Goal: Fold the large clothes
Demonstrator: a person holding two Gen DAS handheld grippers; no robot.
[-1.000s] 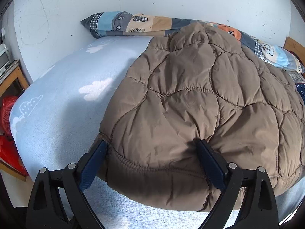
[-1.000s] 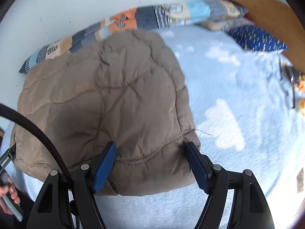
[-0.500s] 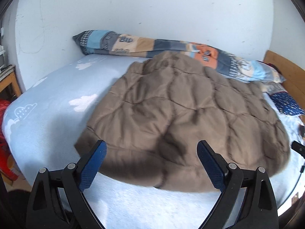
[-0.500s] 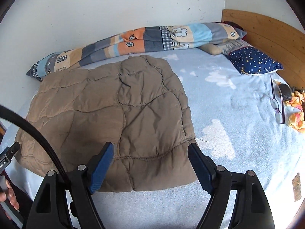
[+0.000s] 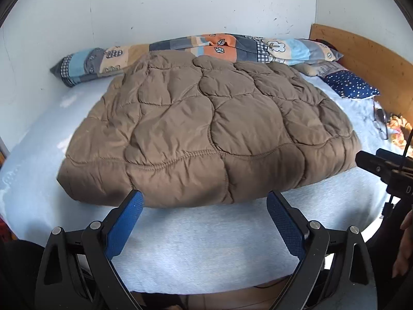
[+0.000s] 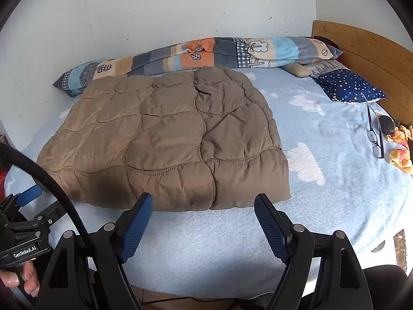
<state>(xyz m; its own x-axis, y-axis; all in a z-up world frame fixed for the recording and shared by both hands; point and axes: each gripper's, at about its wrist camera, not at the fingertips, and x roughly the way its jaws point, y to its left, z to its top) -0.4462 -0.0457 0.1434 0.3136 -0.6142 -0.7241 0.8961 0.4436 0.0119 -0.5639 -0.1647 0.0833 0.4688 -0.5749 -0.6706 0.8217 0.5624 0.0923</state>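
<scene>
On the bed, left wrist view: one brown quilted jacket (image 5: 206, 137), folded into a broad padded slab, lying flat on the pale blue sheet (image 5: 206, 245), its far edge touching the patchwork blanket roll (image 5: 222, 49) that runs along the white wall (image 5: 180, 2). Left gripper (image 5: 205, 204): blue-padded fingers (image 5: 124, 226) spread wide, nothing between them, tips just short of the jacket's near hem and apart from it. Dark blue star-print pillow (image 5: 351, 86) at far right, beside the wooden headboard (image 5: 366, 56). Spectacles (image 5: 381, 124) lying on the sheet near an orange-yellow cloth (image 5: 398, 129). Part of the right gripper's black body shows at the right edge, with a hand (image 5: 404, 248) below it.

Right wrist view: same jacket (image 6: 165, 142), occupying the left and middle of the sheet (image 6: 335, 160), white cloud prints showing on the bare part to its right. Right gripper (image 6: 204, 205): jaws lately widening, fingers (image 6: 271, 226) now standing well apart, empty, tips just before the jacket's near edge and clear of it. Blanket roll (image 6: 206, 54) behind the jacket against the wall (image 6: 180, 5). Star-print pillow (image 6: 351, 85), headboard (image 6: 369, 51), spectacles (image 6: 376, 131) and orange-yellow cloth (image 6: 400, 152) at right. Left gripper's body and one blue pad at the lower left edge, held by a hand (image 6: 23, 276); a black cable (image 6: 46, 180) arcs across that corner.
</scene>
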